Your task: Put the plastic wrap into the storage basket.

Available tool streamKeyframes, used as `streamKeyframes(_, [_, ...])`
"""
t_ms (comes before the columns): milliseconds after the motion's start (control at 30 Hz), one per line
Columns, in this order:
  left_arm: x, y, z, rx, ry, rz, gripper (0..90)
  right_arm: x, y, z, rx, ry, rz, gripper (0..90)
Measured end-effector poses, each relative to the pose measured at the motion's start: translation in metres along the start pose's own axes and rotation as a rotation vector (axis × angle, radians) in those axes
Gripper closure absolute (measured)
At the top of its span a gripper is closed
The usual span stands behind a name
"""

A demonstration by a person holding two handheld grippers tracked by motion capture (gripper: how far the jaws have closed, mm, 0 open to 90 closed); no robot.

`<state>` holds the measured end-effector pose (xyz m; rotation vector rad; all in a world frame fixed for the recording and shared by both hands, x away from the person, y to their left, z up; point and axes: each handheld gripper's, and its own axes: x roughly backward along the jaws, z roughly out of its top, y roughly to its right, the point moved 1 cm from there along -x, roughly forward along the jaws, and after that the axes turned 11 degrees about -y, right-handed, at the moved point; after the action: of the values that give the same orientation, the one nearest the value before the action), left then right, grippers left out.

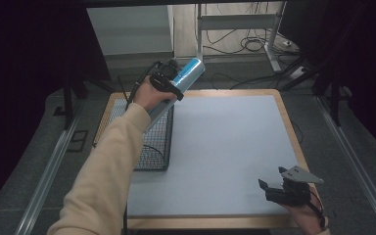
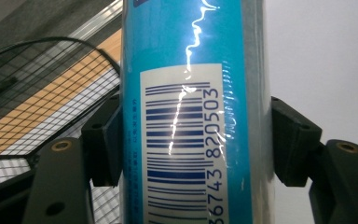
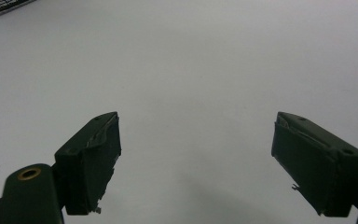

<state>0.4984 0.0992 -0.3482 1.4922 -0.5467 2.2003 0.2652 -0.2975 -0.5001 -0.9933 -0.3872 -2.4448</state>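
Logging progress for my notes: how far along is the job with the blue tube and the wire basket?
Done: the left gripper has the blue tube clamped and lifted. In hand: it hangs tilted above the wire basket. Left: lowering and releasing it, probably into the basket. The right gripper waits open over the white mat.

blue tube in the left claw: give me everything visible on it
The blue tube is a long cylinder in glossy, shrink-wrapped plastic, light blue with a paler strip along one side. A white label carries a dark blue barcode with digits running lengthwise. The left claw is shut on it, one black pad pressed against each side. In the high view it is held up in the air, tilted, its upper end pointing away from the person, above the black wire basket at the table's left edge.
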Motion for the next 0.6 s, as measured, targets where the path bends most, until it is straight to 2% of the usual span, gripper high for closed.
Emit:
streamKeyframes(233, [-0.021,-0.018,-0.004,0.020,-0.026,0.019,31.9,0.000,0.001,-0.001,-0.007,0.000,0.001,15.9])
streamKeyframes(367, [-0.031,-0.024,-0.006,0.030,-0.039,0.036,31.9,-0.001,0.001,-0.001,-0.006,-0.006,0.001,15.9])
streamKeyframes(600, [-0.049,-0.032,-0.011,0.038,-0.075,0.033,31.9,-0.002,0.001,-0.001,-0.012,-0.008,0.001,15.9])
